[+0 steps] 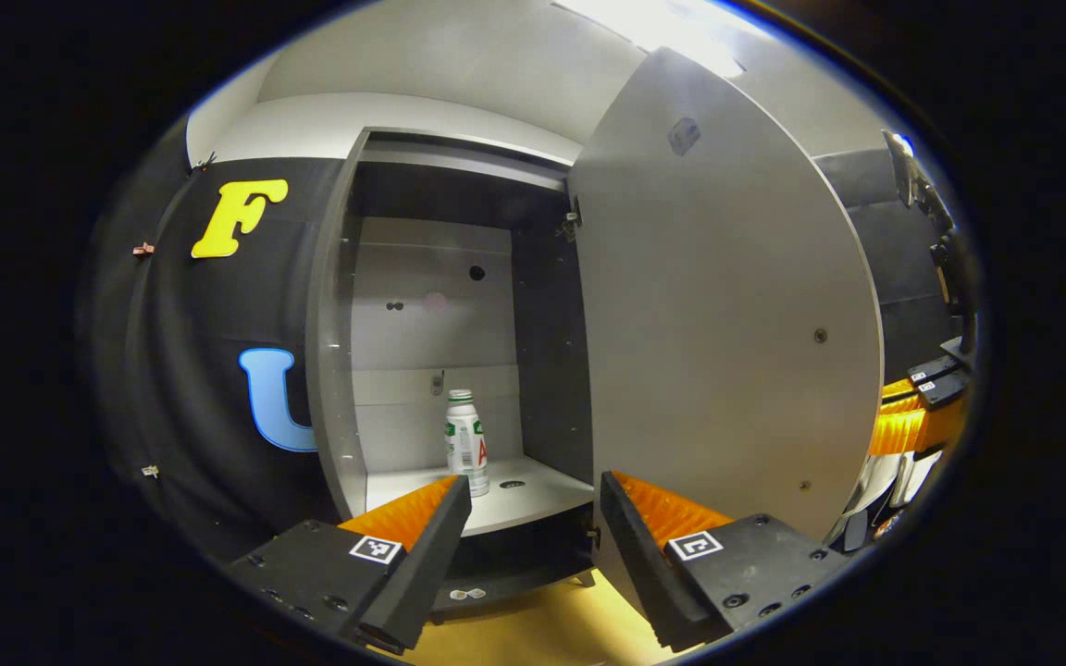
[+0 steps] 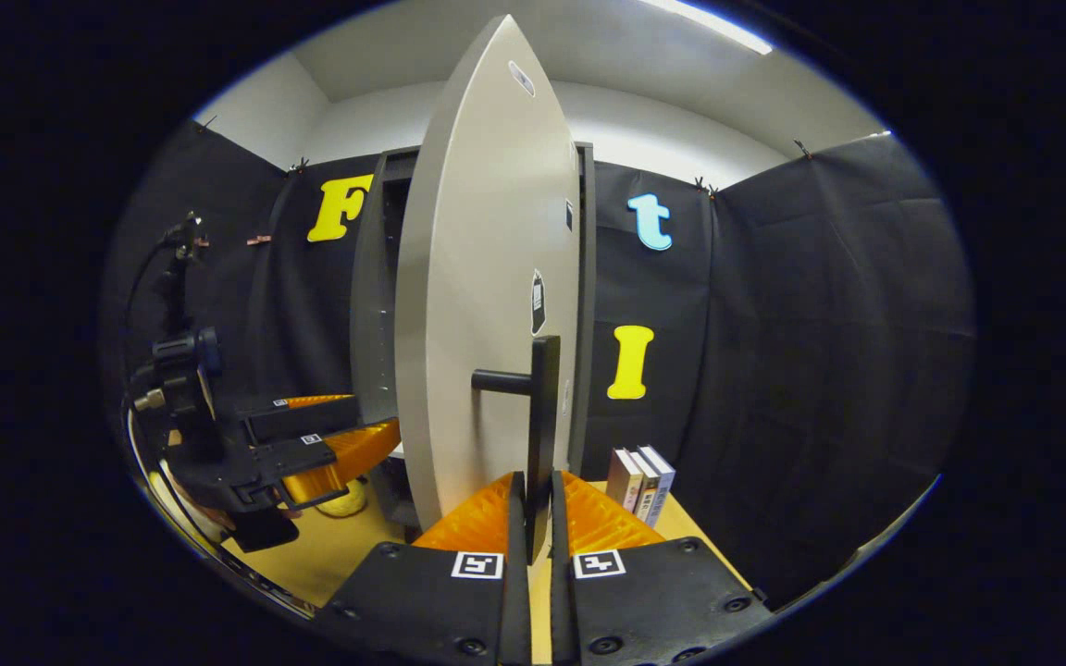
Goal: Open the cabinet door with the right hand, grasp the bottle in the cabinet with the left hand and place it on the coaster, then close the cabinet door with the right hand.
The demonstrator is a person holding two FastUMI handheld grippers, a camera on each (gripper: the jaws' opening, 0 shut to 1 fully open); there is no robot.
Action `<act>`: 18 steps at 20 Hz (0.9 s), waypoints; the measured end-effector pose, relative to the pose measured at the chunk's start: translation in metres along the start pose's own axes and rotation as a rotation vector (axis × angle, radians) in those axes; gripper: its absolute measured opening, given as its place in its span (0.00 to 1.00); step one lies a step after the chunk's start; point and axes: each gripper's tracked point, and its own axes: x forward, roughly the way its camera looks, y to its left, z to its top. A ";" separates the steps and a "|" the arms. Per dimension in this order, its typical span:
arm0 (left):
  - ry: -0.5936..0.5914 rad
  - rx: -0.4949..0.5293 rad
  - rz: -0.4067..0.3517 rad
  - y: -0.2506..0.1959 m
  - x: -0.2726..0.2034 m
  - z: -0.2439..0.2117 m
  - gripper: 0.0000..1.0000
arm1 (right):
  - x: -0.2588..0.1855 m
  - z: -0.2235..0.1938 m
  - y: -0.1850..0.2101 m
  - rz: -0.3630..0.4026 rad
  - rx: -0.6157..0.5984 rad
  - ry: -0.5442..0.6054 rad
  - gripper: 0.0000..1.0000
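While the right gripper is clamping the door handle, door standing open, left gripper gaping wide, bottle standing ahead between its fingers.

Left gripper: fingers spread wide, nothing between them, pointing level and forward. Also seen from the right gripper view at far left, held low, fingers apart. Right gripper: fingers nearly together, clamped on the door handle, pointing forward and slightly upward.

No legible text: white plastic bottle label print, grey cabinet door stickers too small to read.
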 end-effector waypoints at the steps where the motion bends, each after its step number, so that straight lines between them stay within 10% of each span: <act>1: 0.004 0.000 -0.002 -0.006 0.002 -0.001 0.89 | 0.001 0.000 -0.009 -0.015 -0.023 0.000 0.13; 18: 0.079 -0.023 0.029 -0.005 0.016 -0.019 0.88 | -0.001 -0.016 -0.088 0.004 0.165 0.076 0.07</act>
